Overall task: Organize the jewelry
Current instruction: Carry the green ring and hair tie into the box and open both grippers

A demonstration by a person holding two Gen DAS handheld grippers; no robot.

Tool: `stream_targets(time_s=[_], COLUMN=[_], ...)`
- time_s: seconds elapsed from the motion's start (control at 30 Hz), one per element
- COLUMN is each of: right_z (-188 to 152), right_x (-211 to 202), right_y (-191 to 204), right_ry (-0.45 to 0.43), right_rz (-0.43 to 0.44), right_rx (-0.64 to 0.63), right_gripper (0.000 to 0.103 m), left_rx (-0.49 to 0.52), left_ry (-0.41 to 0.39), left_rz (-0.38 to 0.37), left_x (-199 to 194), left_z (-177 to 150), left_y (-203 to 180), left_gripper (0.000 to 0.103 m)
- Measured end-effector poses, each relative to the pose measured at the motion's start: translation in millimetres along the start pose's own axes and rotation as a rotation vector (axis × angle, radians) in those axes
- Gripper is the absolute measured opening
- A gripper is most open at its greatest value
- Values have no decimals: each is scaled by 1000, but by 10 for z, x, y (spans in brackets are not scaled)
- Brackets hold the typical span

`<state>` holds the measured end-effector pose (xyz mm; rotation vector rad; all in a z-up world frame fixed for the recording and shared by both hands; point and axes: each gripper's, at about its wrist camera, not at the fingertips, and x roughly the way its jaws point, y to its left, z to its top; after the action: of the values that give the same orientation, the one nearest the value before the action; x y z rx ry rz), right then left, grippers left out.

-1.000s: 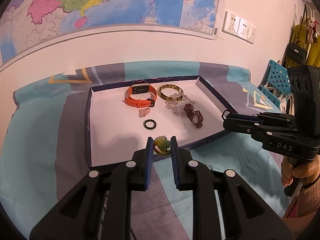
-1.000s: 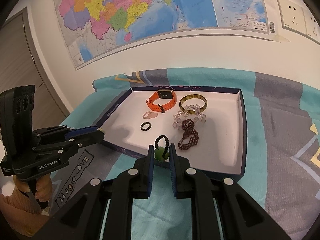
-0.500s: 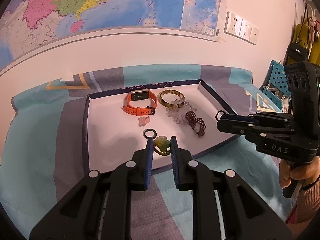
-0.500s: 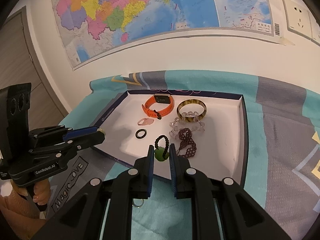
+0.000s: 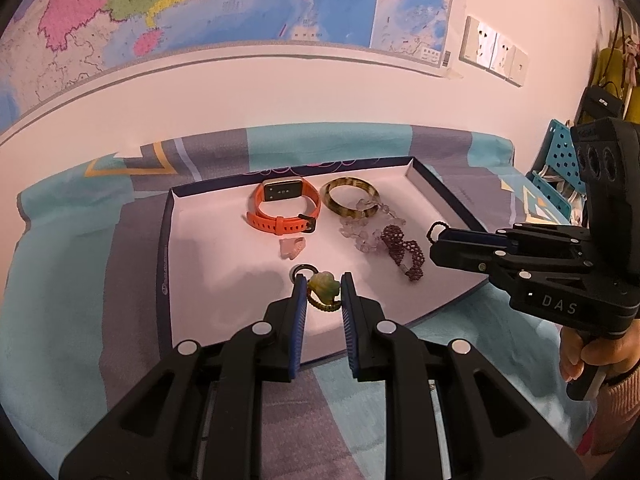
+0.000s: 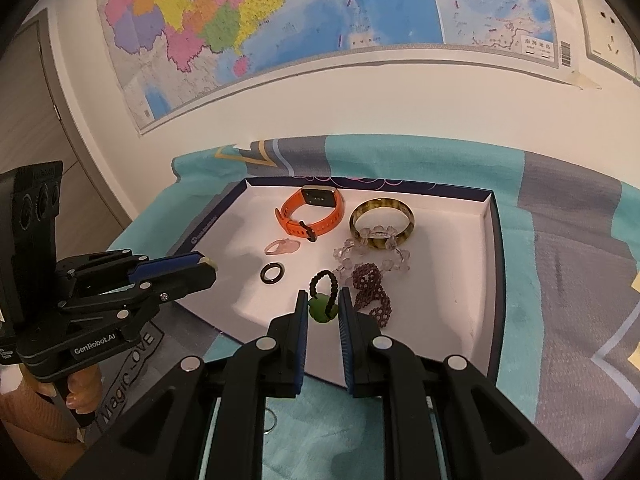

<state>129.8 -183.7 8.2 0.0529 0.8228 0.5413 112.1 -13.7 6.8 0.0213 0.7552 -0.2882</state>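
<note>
A shallow white tray (image 5: 208,264) with a dark blue rim (image 6: 494,264) lies on a patterned cloth. In it are an orange watch (image 5: 286,208), a mottled bangle (image 5: 351,200), a clear bead bracelet (image 5: 362,232), a maroon bead bracelet (image 5: 402,250), a pink ring (image 5: 292,247) and a black ring (image 6: 272,272). My left gripper (image 5: 323,290) is shut on a pale green charm on a cord (image 5: 323,286), over the tray's near part. My right gripper (image 6: 323,308) is shut on a green bead with a black bead loop (image 6: 322,308), over the tray.
The tray sits on a teal and grey cloth (image 5: 72,264) against a white wall with a map (image 5: 200,8). A blue perforated rack (image 5: 560,168) stands at the right. A small metal ring (image 6: 271,426) lies on the cloth below my right gripper.
Both grippers have moved forward over the tray, each still holding its piece. The tray and its jewelry now look closer.
</note>
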Motion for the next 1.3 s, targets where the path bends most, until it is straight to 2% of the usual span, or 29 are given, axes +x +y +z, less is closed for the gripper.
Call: stream_targets(time_s=[1.3], right_z=[74], right_x=[417], right_y=[-89], right_ry=[77], right_rz=[-35], right_rx=[-7], right_gripper=[13], left_rx=[-29], left_ry=[95], left_rz=[28], left_x=[469], left_z=[39], left_y=[46], left_gripper=[18])
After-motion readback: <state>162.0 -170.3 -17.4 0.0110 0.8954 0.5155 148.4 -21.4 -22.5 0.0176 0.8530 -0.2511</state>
